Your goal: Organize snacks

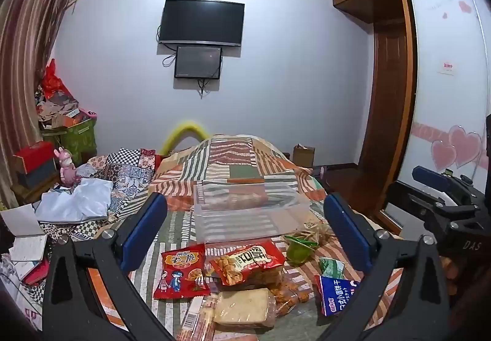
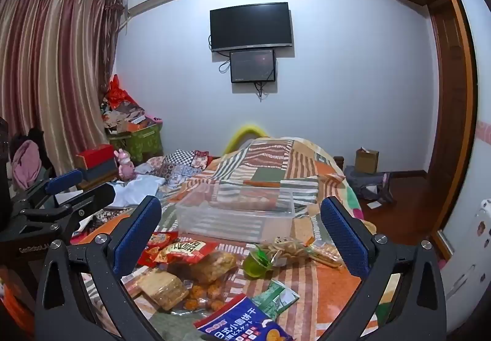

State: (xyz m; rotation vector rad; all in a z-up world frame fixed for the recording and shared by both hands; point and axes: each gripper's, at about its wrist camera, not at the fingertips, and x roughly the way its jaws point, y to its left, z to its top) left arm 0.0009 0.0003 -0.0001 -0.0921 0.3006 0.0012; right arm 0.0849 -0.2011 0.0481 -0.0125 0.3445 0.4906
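Two claws, left (image 1: 245, 236) and right (image 2: 242, 236), spread wide and empty above one clear bin (image 1: 245, 212), one green cup (image 1: 299, 252), two red packets (image 1: 183, 270) on quilted bed (image 1: 233, 154), two wall screens (image 1: 201, 22).

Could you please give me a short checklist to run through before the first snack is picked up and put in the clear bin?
1. Left gripper open and holding nothing: ok.
2. Right gripper open and holding nothing: ok.
3. Clear plastic bin upright on the bed with its top open: ok.
4. Bin has room: cannot tell; something reddish shows through its far wall.
5. Snacks within view ahead of the fingers, such as the red cartoon packet and the blue biscuit packet: ok.
6. Green jelly cup sealed: cannot tell.
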